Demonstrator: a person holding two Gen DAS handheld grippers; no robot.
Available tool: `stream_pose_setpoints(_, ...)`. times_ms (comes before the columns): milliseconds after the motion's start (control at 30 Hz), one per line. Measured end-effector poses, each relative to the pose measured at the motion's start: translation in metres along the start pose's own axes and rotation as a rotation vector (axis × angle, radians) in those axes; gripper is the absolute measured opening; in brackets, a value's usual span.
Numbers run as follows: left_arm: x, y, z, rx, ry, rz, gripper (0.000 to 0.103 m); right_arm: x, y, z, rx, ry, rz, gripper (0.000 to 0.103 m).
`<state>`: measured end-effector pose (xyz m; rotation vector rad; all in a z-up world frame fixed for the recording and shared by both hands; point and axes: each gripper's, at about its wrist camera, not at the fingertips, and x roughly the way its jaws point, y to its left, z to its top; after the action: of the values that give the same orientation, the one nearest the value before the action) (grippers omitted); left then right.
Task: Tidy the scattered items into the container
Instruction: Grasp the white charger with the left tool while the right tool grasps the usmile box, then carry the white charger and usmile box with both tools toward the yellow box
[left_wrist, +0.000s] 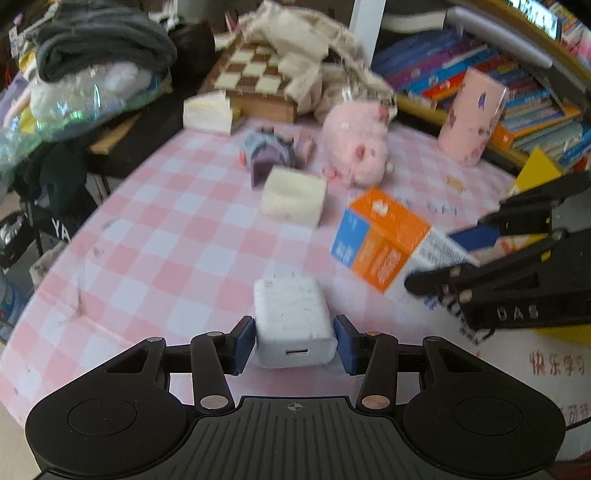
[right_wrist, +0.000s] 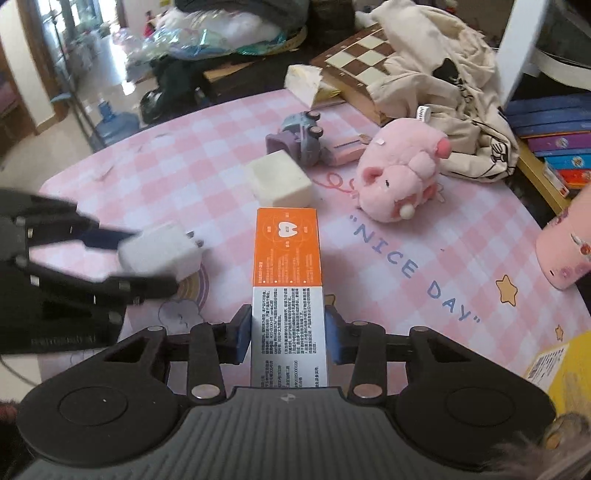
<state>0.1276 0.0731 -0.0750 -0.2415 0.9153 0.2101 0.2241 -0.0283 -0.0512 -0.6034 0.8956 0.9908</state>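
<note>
We hold the left gripper (left_wrist: 295, 341) clamped on the white charger (left_wrist: 293, 321), both blue pads pressed to its sides, above the pink checked tablecloth (left_wrist: 166, 236). Our right gripper (right_wrist: 288, 334) is clamped on the long orange-and-white box (right_wrist: 287, 280), pads on both its flanks. The yellow container (right_wrist: 565, 369) sits at the right edge. The cream block (right_wrist: 279, 182), toy car (right_wrist: 301, 134) and pink plush (right_wrist: 399, 177) lie on the cloth beyond.

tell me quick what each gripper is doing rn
Left gripper: closed on the white charger, held above the table.
Right gripper: closed on the orange box, also lifted.
</note>
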Motion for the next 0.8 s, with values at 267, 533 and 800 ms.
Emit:
stream_pose_setpoints(267, 0.006, -0.002, -0.003, 0.009, -0.004, 0.025, 0.046, 0.016, 0.0, 0.0, -0.01, -0.011, -0.009, 0.04)
stream_pose_setpoints(533, 0.004, 0.002, -0.003, 0.003, -0.016, -0.012, 0.042, 0.015, -0.005, -0.004, 0.05, -0.022, 0.0, 0.037)
stream_pose_setpoints(800, -0.02, 0.002, -0.004, -0.015, -0.065, -0.052, 0.042, -0.013, 0.0, -0.02, 0.174, -0.076, 0.005, 0.037)
